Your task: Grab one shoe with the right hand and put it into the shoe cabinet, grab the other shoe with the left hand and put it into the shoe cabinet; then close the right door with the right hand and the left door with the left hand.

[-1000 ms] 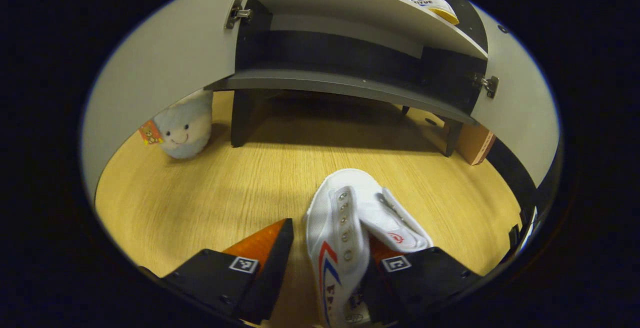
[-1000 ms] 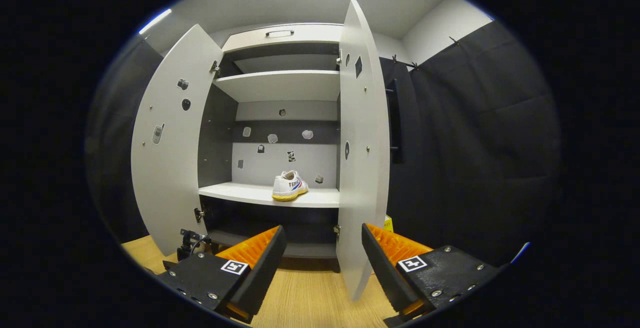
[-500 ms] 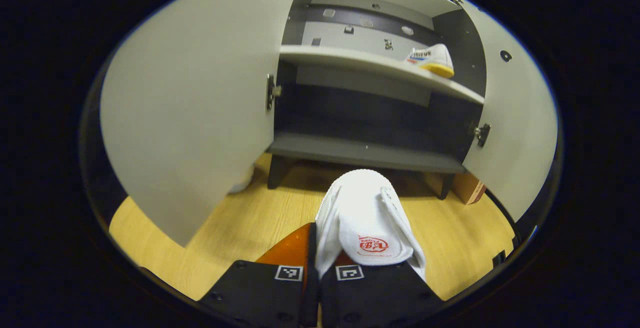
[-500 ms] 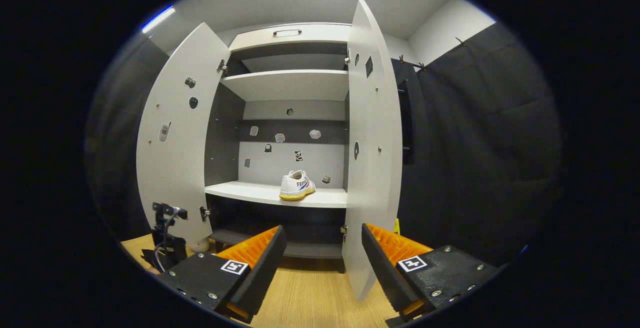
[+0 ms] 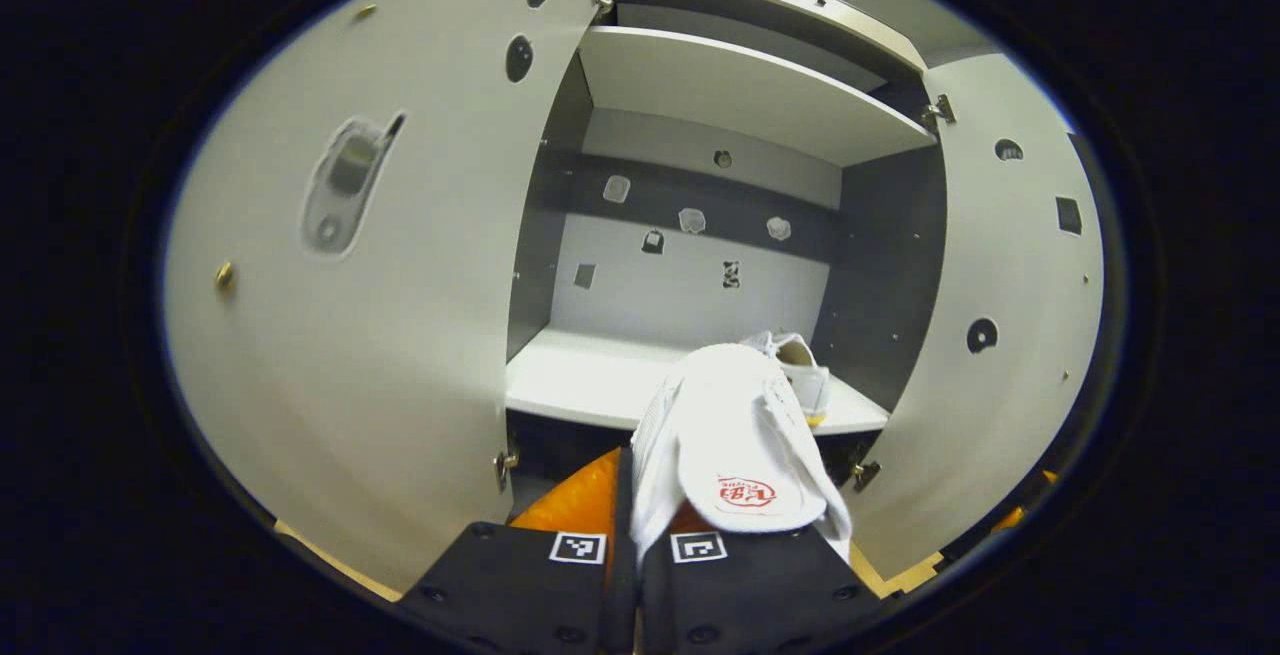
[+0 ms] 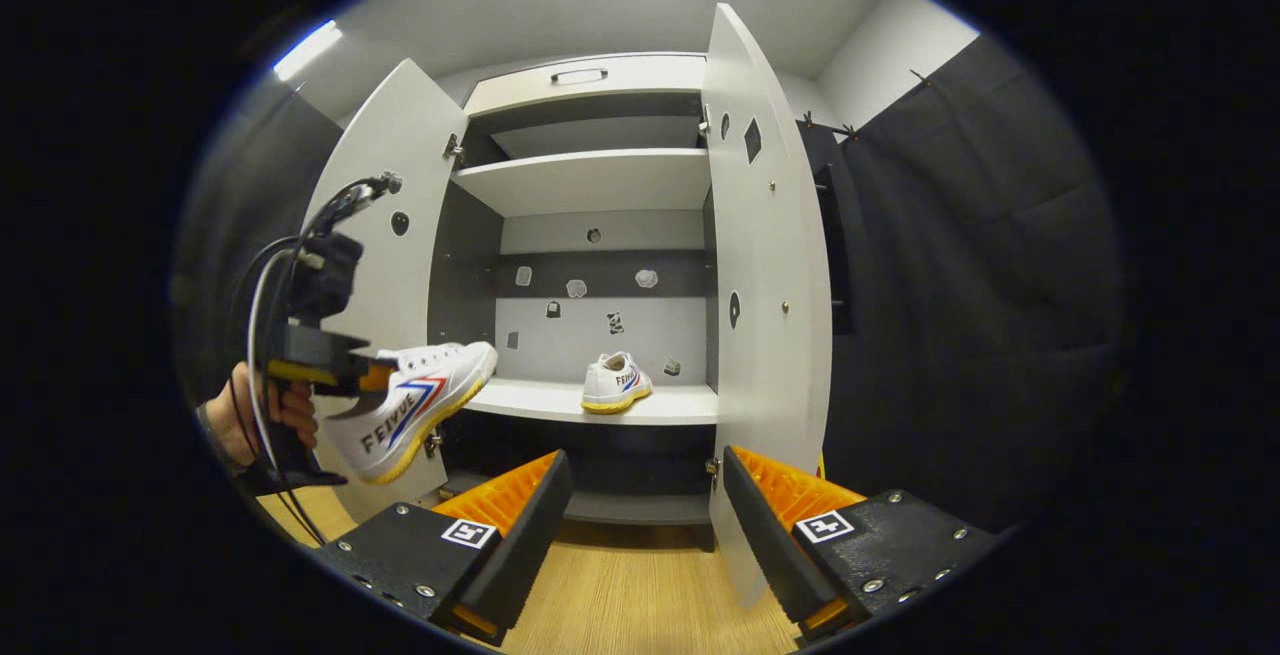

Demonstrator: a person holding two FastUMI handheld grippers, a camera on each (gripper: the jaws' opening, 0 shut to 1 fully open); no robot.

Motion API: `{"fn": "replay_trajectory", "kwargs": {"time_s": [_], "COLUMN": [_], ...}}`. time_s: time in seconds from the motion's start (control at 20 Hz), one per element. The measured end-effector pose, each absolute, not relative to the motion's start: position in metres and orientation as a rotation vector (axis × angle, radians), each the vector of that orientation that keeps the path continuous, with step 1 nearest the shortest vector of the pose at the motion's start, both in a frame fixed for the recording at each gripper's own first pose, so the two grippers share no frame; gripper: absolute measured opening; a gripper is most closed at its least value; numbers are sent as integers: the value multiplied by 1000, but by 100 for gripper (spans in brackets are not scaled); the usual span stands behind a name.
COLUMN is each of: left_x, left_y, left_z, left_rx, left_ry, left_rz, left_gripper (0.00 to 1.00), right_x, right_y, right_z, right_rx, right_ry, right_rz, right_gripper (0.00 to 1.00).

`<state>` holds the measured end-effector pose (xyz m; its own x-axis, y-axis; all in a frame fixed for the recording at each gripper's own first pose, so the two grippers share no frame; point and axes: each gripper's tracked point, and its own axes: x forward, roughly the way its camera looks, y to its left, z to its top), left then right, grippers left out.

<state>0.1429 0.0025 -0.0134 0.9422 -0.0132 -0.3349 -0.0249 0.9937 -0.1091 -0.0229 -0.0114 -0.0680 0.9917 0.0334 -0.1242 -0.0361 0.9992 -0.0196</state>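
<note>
Clamped on one white shoe (image 5: pixel 735 445) held before the cabinet (image 6: pixel 590 185), the left gripper (image 5: pixel 634 510) faces two open doors, a second shoe (image 6: pixel 616 383) shelved; right gripper (image 6: pixel 640 505) gapes empty.

An open shoe cabinet (image 6: pixel 590 95) stands on a light wooden floor (image 6: pixel 620 595). Its pale middle shelf (image 6: pixel 560 401) carries one white shoe (image 6: pixel 616 384) with a yellow sole, resting towards the right side. The upper shelf (image 6: pixel 590 180) is above it.
</note>
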Motion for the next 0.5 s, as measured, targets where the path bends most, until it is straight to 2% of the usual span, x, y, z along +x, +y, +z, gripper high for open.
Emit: {"fn": "replay_trajectory", "kwargs": {"time_s": [0.2,0.5], "left_x": [228,325], "left_y": [-10,-16], "left_z": [-2,-58], "left_rx": [-117,-46], "left_ry": [388,538], "left_rz": [-10,58], "left_gripper": [10,10], "right_x": [-28,-32], "right_y": [-22,-48], "right_z": [-62,-56], "right_rx": [-5,-23], "right_ry": [112,101], "right_rz": [11,-43], "right_gripper": [93,93]}}
